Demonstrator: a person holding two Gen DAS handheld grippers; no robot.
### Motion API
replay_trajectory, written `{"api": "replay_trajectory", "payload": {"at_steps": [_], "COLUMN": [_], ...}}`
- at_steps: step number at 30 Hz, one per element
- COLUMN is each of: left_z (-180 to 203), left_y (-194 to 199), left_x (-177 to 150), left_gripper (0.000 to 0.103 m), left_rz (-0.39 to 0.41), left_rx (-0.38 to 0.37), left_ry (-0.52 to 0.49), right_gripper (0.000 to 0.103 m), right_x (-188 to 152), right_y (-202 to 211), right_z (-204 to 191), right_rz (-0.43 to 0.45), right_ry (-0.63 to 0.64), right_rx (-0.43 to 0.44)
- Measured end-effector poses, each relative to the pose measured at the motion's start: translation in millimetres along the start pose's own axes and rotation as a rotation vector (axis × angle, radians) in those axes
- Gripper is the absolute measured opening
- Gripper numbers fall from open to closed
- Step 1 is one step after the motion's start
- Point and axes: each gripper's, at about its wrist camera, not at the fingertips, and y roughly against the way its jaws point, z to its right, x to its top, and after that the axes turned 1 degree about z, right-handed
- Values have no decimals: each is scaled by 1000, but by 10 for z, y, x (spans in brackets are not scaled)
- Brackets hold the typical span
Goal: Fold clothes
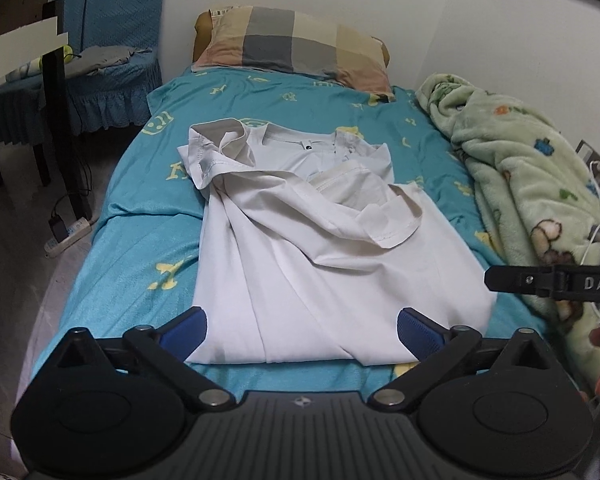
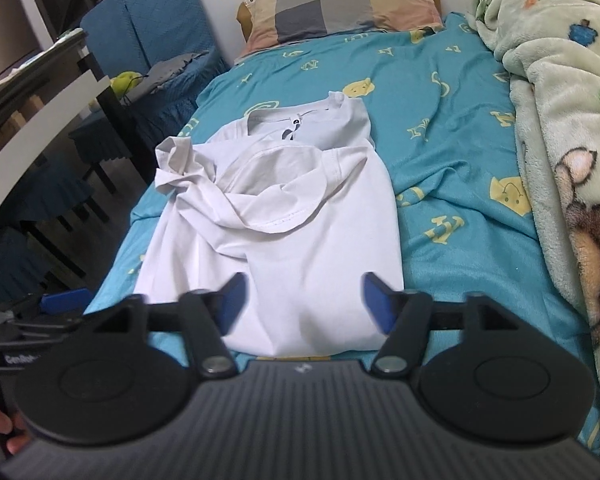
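Note:
A white T-shirt [image 1: 324, 264] lies on the blue bed sheet [image 1: 140, 248], its sides and sleeves folded in over the middle and its collar toward the pillow. My left gripper [image 1: 302, 330] is open and empty, its blue pads either side of the shirt's near hem. The shirt also shows in the right wrist view [image 2: 300, 240]. My right gripper [image 2: 304, 304] is open and empty over the near hem. A part of the right gripper shows at the right edge of the left wrist view [image 1: 556, 282].
A checked pillow [image 1: 300, 46] lies at the head of the bed. A green fleece blanket [image 1: 532, 184] is heaped along the right side by the wall. Blue chairs [image 1: 112, 60] and a dark table [image 2: 40, 92] stand left of the bed. A power strip [image 1: 66, 236] lies on the floor.

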Motion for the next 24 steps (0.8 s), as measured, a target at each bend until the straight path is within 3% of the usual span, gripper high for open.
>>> {"api": "replay_trajectory", "payload": {"at_steps": [1, 8, 12, 14, 17, 20, 24], "left_z": [2, -16, -92, -204, -465, -723, -891], "left_y": [-11, -74, -142, -203, -345, -544, -767], "left_x": [-3, -25, -35, -45, -101, -215, -319], "left_gripper": [103, 103, 103, 103, 102, 100, 96], "left_rz": [-4, -26, -60, -94, -166, -240, -268], "left_rx": [3, 22, 0, -37, -109, -198, -252], "left_ry": [-4, -6, 51, 139, 352, 578, 755], "right_gripper": [88, 87, 87, 87, 87, 87, 87], "right_x": [-2, -5, -23, -61, -231, -461, -567], "right_y": [1, -10, -71, -127, -276, -445, -587], "right_z": [-3, 62, 283, 454, 746, 936, 984], "right_rz": [0, -14, -55, -88, -161, -230, -252], "right_ry": [1, -52, -225, -369, -667, -903, -992], "right_rx": [3, 5, 66, 122, 210, 228, 162]}}
